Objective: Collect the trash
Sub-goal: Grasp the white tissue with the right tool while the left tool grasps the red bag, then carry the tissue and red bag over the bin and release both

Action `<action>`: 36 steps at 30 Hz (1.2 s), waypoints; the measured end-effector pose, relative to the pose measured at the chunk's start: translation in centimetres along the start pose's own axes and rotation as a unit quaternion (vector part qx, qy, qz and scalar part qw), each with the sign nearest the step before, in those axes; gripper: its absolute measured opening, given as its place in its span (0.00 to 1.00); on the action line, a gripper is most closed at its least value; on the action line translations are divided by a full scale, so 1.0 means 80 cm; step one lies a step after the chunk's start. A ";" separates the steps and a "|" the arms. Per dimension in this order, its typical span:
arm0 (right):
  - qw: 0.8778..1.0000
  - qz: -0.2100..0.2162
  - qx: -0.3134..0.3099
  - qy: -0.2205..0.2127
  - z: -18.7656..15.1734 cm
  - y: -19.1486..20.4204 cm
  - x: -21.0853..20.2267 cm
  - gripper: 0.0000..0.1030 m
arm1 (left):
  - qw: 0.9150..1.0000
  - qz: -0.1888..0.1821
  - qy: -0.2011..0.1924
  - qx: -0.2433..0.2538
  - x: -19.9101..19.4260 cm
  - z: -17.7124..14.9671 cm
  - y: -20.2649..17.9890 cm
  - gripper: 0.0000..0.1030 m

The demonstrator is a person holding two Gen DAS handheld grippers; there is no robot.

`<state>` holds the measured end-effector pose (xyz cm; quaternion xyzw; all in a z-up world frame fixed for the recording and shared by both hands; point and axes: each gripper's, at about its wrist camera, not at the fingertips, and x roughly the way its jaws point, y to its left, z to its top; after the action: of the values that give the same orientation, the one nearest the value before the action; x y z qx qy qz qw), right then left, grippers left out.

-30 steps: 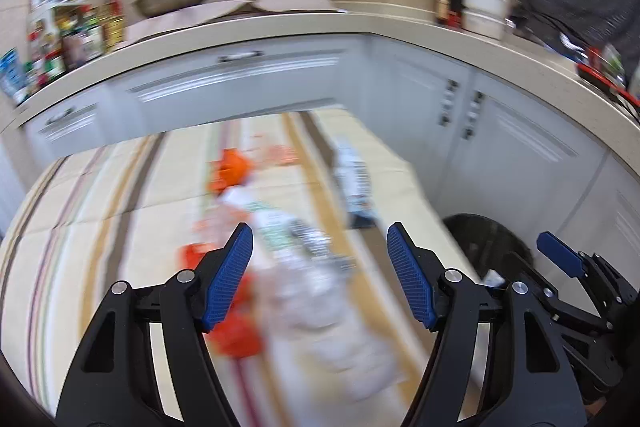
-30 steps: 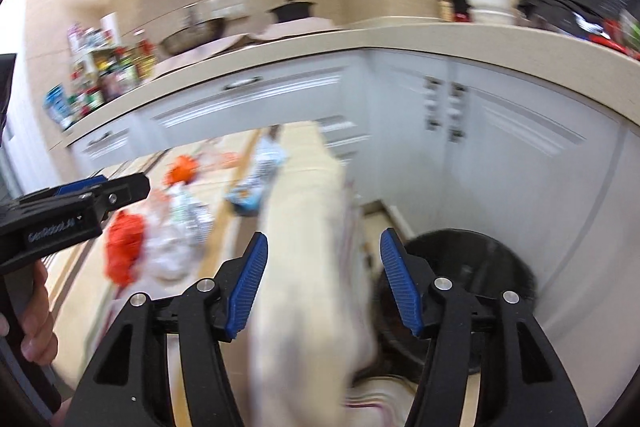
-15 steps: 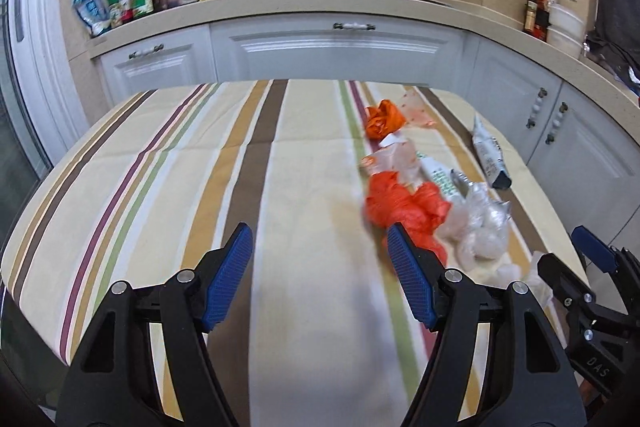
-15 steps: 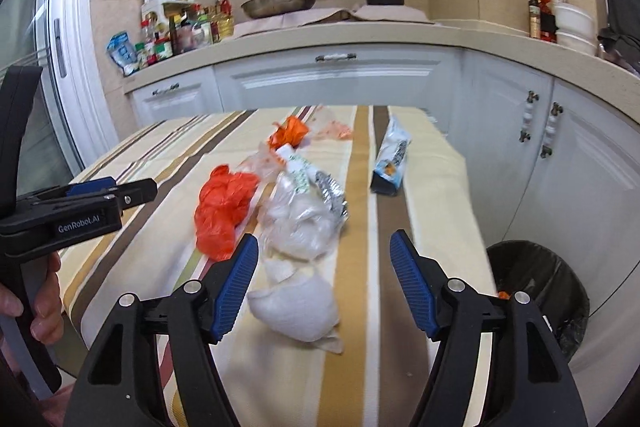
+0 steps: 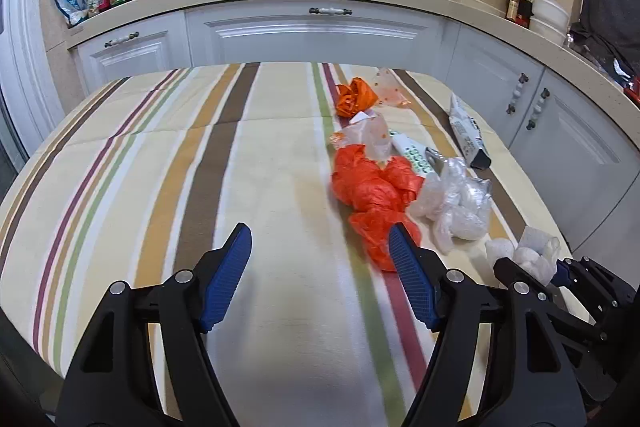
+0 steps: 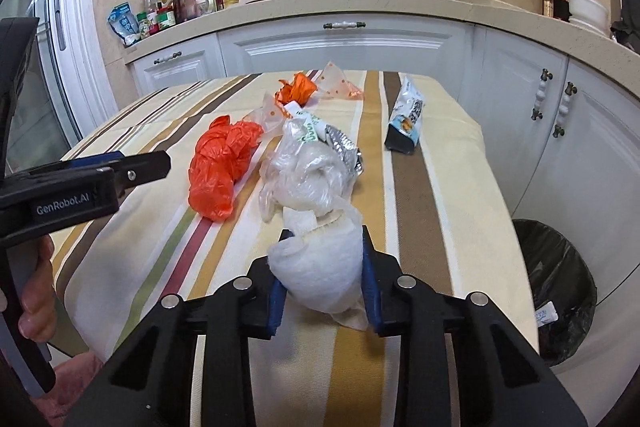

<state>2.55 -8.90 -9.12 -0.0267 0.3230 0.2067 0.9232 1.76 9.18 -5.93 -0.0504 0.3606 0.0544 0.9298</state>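
In the left wrist view, the left gripper (image 5: 320, 271) fills the lower middle of the frame, its blue fingers spread wide with nothing between them, over the striped tablecloth (image 5: 160, 167). Right of centre lies the row of trash: an orange bag (image 5: 372, 191), a clear plastic bundle (image 5: 456, 203) beside it, and a snack packet (image 5: 466, 131) further right. At the lower right edge the right gripper (image 5: 532, 263) appears from the side, holding a white wad (image 5: 528, 251).

The right wrist view shows what that view cannot. At far left the left gripper (image 6: 132, 167) is seen side-on with a hand (image 6: 36, 291) on its grip. The orange bag (image 6: 224, 167) sits left of centre and the clear plastic bundle (image 6: 312, 175) at centre. In the lower middle the right gripper (image 6: 324, 267) is closed on the white wad (image 6: 324, 267), both blue fingers (image 6: 370, 283) pressing its sides, on the tablecloth (image 6: 424, 195) near its front edge. The snack packet (image 6: 406, 119) lies to the upper right, and a black-lined trash bin (image 6: 556, 283) stands on the floor at the right edge, out of the other camera's sight.

Half a second earlier the right gripper's fingers were spread apart with the wad lying loose between them; now they have shut on it. The left gripper stays open above the cloth, with the orange bag now nearer its right finger.
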 end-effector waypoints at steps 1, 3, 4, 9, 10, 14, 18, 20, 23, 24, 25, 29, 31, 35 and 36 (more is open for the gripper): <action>1.000 -0.004 -0.001 -0.004 0.001 -0.002 -0.003 0.31 | 1.000 -0.002 0.000 0.001 0.000 0.001 -0.003 0.68; 1.000 -0.014 0.000 -0.012 0.002 -0.006 -0.010 0.31 | 1.000 -0.004 -0.003 0.006 0.002 0.002 -0.012 0.70; 1.000 -0.018 0.001 -0.015 0.003 -0.010 -0.012 0.31 | 1.000 -0.005 -0.004 0.008 0.004 0.003 -0.016 0.72; 0.999 -0.042 0.020 -0.026 0.003 -0.038 -0.024 0.31 | 1.000 -0.002 0.000 0.018 0.020 0.006 -0.038 0.72; 0.998 -0.046 0.025 -0.027 0.003 -0.044 -0.025 0.31 | 1.000 0.000 0.002 0.020 0.023 0.006 -0.041 0.72; 0.997 -0.056 0.046 -0.031 0.001 -0.067 -0.027 0.31 | 1.000 0.012 0.013 0.021 0.039 0.004 -0.049 0.69; 0.996 -0.060 0.060 -0.032 -0.002 -0.082 -0.025 0.31 | 0.999 0.014 0.024 0.024 0.050 0.002 -0.050 0.40; 0.996 -0.059 0.064 -0.031 -0.003 -0.087 -0.023 0.31 | 0.999 0.013 0.030 0.028 0.053 0.000 -0.050 0.27; 0.995 -0.059 0.068 -0.032 -0.005 -0.092 -0.021 0.31 | 0.999 0.012 0.029 0.031 0.052 -0.003 -0.047 0.20; 0.995 -0.059 0.069 -0.032 -0.004 -0.094 -0.021 0.31 | 0.999 0.009 0.028 0.032 0.051 -0.004 -0.046 0.19; 0.995 -0.059 0.070 -0.032 -0.005 -0.095 -0.021 0.31 | 0.999 0.005 0.027 0.030 0.049 -0.005 -0.044 0.17; 0.995 -0.060 0.071 -0.035 -0.004 -0.096 -0.023 0.31 | 0.999 0.008 0.022 0.038 0.040 -0.007 -0.040 0.14; 0.995 -0.062 0.070 -0.037 -0.003 -0.097 -0.024 0.31 | 0.999 0.008 0.018 0.041 0.032 -0.006 -0.037 0.13; 0.995 -0.065 0.069 -0.040 -0.002 -0.096 -0.027 0.31 | 0.999 0.006 0.002 0.044 0.013 -0.004 -0.034 0.12; 0.995 -0.066 0.068 -0.041 -0.001 -0.096 -0.028 0.31 | 0.999 0.004 -0.002 0.045 0.008 -0.003 -0.033 0.11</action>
<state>3.97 -16.75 -8.48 0.0232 0.2954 0.1235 0.9471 2.45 6.59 -6.40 -0.0071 0.3613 0.0421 0.9315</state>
